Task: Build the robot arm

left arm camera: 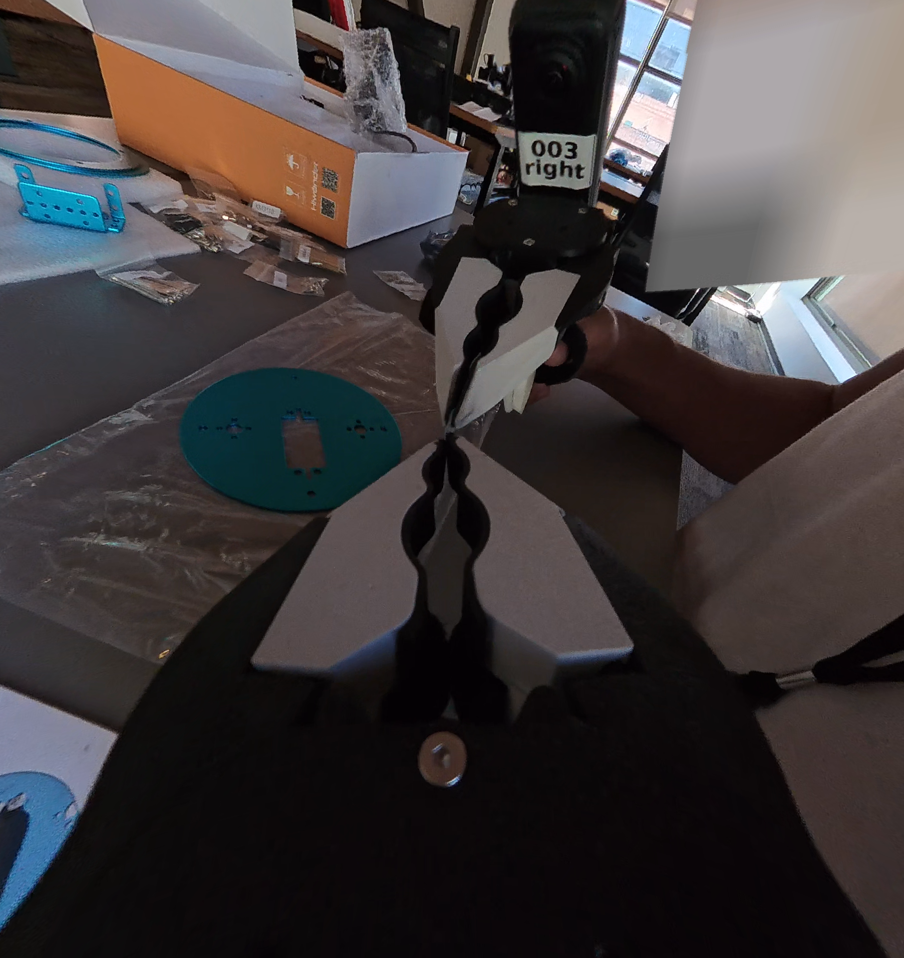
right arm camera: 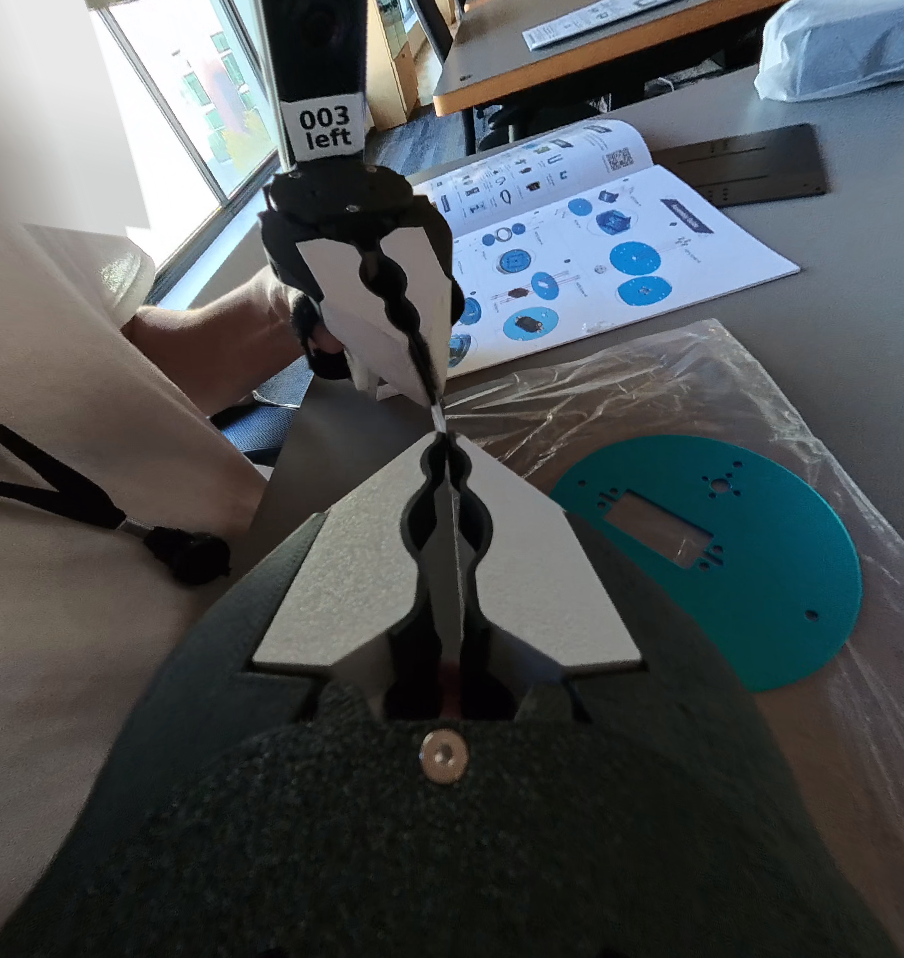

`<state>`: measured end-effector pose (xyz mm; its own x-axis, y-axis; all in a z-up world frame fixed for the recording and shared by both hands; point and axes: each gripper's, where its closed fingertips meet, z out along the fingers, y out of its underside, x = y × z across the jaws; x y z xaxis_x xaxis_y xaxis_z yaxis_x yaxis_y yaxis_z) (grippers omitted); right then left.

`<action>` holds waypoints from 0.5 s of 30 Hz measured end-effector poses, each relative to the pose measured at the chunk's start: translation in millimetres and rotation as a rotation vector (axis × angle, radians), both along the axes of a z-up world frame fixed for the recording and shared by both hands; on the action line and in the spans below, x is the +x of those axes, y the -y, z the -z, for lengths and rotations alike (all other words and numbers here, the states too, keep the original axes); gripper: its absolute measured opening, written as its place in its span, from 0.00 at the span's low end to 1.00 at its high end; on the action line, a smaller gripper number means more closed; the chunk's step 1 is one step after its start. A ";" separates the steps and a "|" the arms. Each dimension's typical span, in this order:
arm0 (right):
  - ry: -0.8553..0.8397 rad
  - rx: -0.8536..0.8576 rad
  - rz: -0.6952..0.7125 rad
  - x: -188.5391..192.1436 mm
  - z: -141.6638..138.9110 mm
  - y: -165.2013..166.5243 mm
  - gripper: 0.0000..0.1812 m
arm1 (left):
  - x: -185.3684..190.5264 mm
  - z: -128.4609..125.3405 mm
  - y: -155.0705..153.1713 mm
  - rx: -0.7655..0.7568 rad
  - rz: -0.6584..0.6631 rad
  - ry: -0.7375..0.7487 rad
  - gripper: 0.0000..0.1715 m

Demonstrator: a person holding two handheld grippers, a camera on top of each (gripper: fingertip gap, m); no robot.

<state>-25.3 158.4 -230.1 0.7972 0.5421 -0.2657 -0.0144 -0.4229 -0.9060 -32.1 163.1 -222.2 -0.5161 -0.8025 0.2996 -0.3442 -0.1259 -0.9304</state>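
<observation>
**2 claws pinching 1 corner of clear film above the table**

The left claw (left arm camera: 447,446) is sitting with its fingers pressed together on a thin twist of the clear plastic sheet (left arm camera: 128,518), and the right claw (left arm camera: 452,422) is pointing back at it from the far side, tips almost touching, also clamped on the same bit of film. In the right wrist view the right claw (right arm camera: 442,440) and the left claw (right arm camera: 434,402) are meeting the same way, with the plastic sheet (right arm camera: 647,383) fanning out in wrinkles from the pinched point. The rest of the sheet is lying flat on the dark table (left arm camera: 50,332).

A teal round plate (left arm camera: 290,439) with cut-out holes is resting on the sheet, near the claws but not touched by them. An open instruction booklet (right arm camera: 595,243) is lying just beyond the sheet. An orange and white box (left arm camera: 263,155), small parts bags (left arm camera: 221,223) and a blue metal bracket (left arm camera: 68,199) are sitting farther off. A hand (left arm camera: 584,347) is gripping the right claw's handle.
</observation>
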 end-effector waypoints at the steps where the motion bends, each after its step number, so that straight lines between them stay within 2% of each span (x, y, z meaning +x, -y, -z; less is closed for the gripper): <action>1: 0.003 0.001 -0.002 -0.9 0.2 -0.3 0.00 | -0.9 0.2 -0.4 0.001 0.003 0.004 0.00; 11: -0.030 0.019 -0.010 -5.3 -5.6 -1.7 0.00 | 0.4 -4.2 -4.5 -0.027 -0.022 0.023 0.00; 15: -0.013 0.013 0.012 -3.0 -3.8 -4.8 0.00 | -3.3 -6.1 1.7 -0.035 0.020 0.028 0.00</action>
<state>-28.3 163.2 -226.4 0.8005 0.5358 -0.2686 -0.0310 -0.4106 -0.9113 -35.4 161.4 -216.1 -0.5403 -0.7813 0.3125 -0.3204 -0.1524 -0.9349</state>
